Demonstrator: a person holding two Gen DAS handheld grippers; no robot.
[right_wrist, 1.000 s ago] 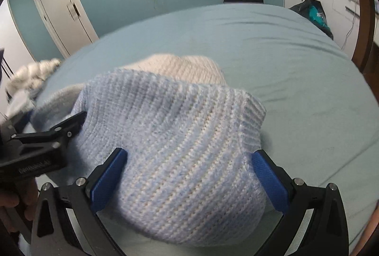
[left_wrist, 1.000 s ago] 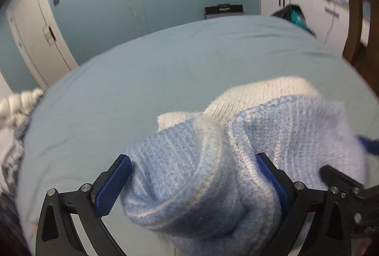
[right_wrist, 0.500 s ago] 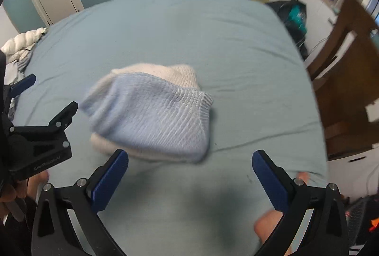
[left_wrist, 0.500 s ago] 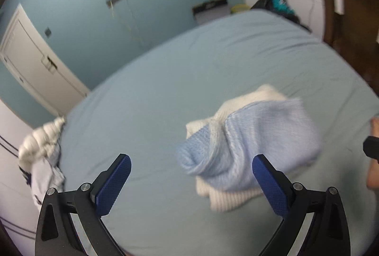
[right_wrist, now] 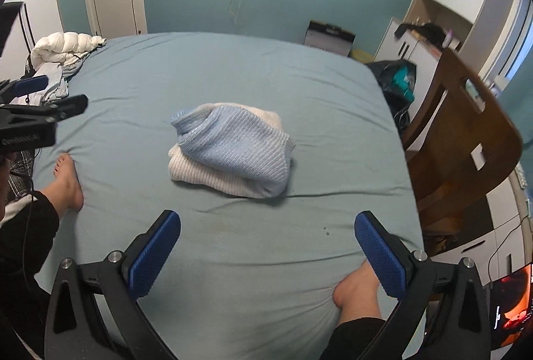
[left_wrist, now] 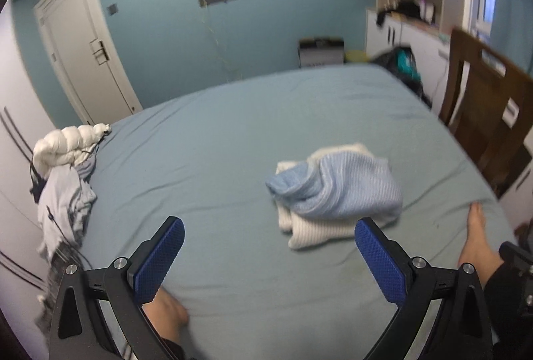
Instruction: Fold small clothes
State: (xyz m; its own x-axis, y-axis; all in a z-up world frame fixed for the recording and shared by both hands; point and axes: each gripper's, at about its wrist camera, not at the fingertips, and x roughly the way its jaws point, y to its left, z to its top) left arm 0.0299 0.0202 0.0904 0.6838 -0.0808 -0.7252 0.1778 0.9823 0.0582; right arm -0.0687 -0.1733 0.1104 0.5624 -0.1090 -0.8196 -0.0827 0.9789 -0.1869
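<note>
— Sweater (right_wrist: 233, 148): where is it now?

— Mid-bed (right_wrist: 233, 67), folded in a blue-and-cream bundle, a little toward the right edge. A second ago my left claw (left_wrist: 266, 255) and right claw (right_wrist: 266, 246) were down around it; now both are pulled back, spread wide, holding nothing.

— So this piece looks done?

— I'd say so. More clothes (left_wrist: 63, 193) are heaped at the bed's far left corner.

— Any baskets?

— None that I can see.

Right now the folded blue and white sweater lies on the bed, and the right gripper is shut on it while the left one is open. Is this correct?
Not quite. The right gripper is open too, holding nothing; the right wrist view shows its fingers spread, short of the sweater on the bed. The left gripper is open, as said.
</note>
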